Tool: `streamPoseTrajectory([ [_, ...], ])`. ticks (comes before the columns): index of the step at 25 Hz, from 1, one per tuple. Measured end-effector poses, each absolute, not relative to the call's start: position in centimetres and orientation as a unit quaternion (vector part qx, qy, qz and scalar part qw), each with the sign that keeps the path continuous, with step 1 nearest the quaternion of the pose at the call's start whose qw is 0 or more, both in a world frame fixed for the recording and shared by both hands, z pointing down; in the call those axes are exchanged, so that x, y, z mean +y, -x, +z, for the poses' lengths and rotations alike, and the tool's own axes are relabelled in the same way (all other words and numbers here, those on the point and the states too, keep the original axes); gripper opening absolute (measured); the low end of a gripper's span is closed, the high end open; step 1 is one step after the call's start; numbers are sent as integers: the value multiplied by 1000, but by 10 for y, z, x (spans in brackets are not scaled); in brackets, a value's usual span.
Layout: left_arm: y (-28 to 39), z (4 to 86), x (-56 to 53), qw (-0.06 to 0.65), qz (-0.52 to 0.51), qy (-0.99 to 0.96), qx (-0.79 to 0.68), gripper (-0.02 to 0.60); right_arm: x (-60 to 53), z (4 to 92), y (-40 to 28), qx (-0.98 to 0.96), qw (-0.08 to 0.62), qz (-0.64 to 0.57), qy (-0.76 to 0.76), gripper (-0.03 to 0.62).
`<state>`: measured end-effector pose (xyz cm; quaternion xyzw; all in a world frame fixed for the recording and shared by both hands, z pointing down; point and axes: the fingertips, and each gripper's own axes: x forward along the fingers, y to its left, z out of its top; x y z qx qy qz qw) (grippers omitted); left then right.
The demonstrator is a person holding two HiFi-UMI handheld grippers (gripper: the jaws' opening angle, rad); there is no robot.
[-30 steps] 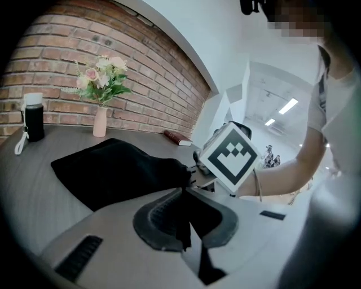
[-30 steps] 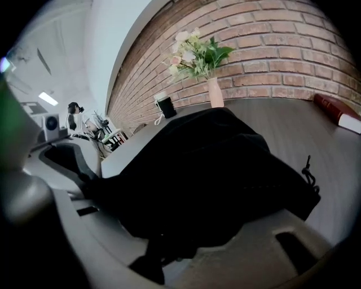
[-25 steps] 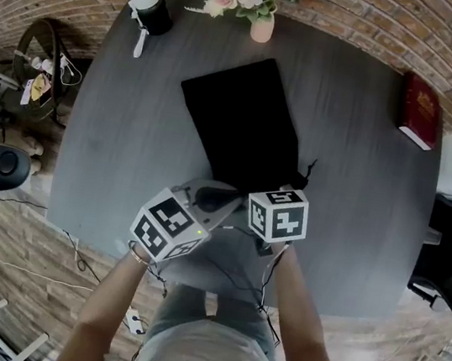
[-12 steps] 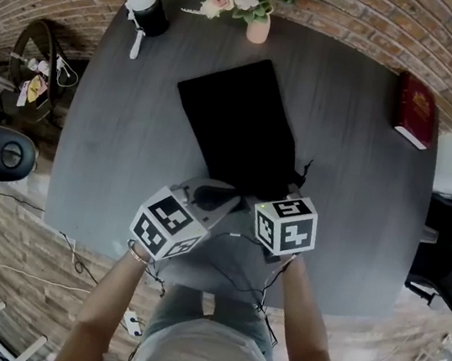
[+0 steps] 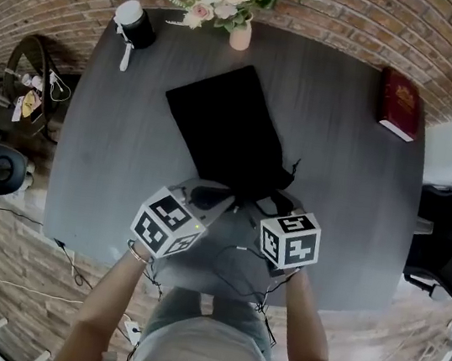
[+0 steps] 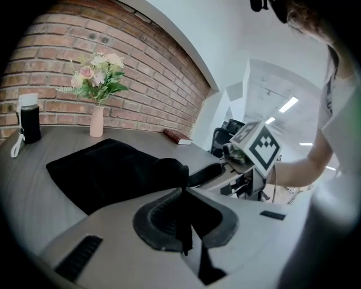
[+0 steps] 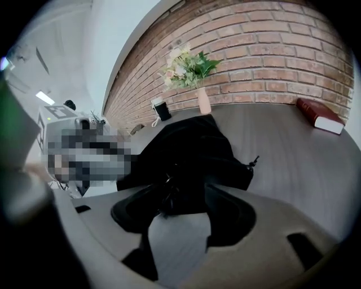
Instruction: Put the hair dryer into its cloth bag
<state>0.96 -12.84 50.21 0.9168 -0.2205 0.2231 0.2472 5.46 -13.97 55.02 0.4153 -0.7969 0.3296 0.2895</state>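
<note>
Head view shows no hair dryer lying out on the table (image 5: 351, 195). The cloth bag (image 5: 226, 124) lies flat at its far end and swells at its near, mouth end, so we judge the dryer is inside there, hidden by the black cloth.

At that mouth the left gripper (image 6: 181, 195) has its jaws pressed together on a thin black strip of the bag. We cannot tell whether it is hem or cord. We read this hold as an anchor that keeps the mouth from sliding while the other side is worked.

The right gripper (image 7: 186, 195) stands just at the near side of the mouth, jaws spread and pressing on nothing. Gathered cloth and a tangle of cord lie at its tips. It seems free to take a fresh hold, likely to close the bag by its drawstring (image 7: 252, 162), whose loose end trails off the mouth's right side.

Well beyond the bag's far end stand a vase of flowers (image 5: 239, 33) and a bottle (image 5: 134, 23). A book (image 5: 400, 103) lies far off to the bag's right, so all three are clear of the work.
</note>
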Motion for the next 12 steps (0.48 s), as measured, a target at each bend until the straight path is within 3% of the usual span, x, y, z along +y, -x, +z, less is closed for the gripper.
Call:
streamPoseTrajectory([
  [12, -22, 522, -124, 245, 264, -906, -223, 15, -103, 541, -88, -777, 281, 344, -446, 242],
])
